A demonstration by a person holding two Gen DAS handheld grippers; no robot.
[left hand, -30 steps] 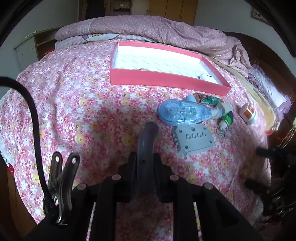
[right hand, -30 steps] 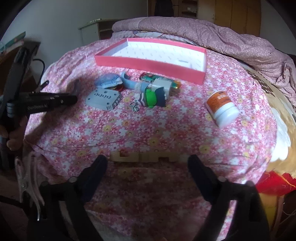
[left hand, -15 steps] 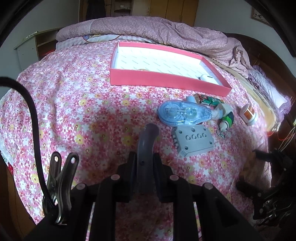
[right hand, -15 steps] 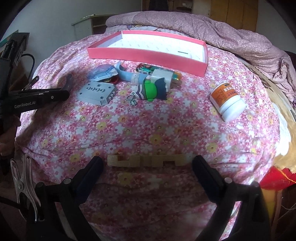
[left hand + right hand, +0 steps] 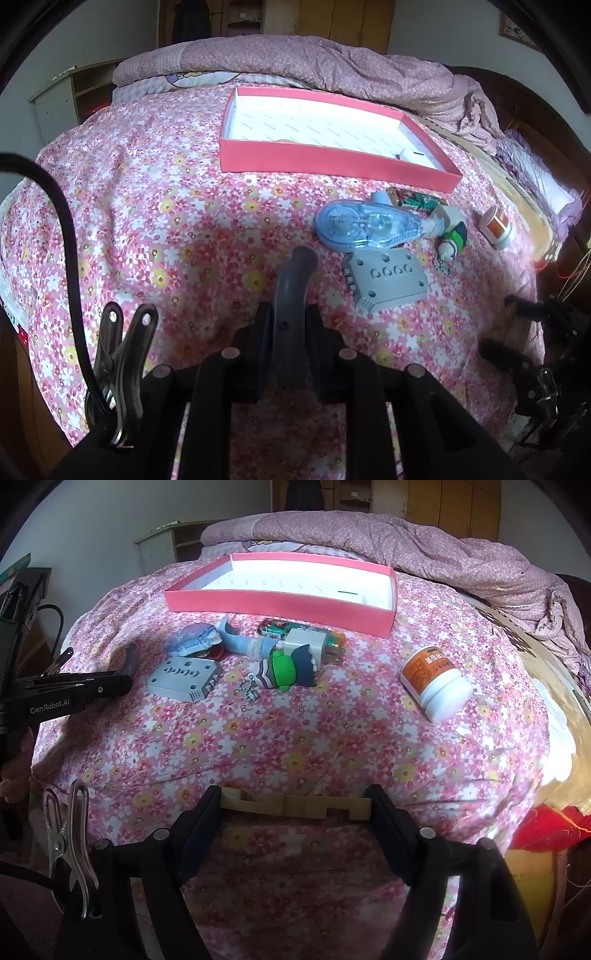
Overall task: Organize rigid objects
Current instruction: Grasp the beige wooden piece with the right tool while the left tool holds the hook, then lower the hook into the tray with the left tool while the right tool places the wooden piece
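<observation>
On the flowered bedspread [image 5: 295, 731], left tongs [image 5: 286, 314] clamp a grey curved piece [image 5: 293, 280]; right tongs [image 5: 295, 805], just closing, seemingly pinch a wooden block [image 5: 295, 805].

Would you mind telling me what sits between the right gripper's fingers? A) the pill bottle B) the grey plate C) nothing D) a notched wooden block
D: in the right wrist view the notched wooden block spans the gap of the right gripper, its ends at both fingers, whose jaws have just been closing.
</observation>
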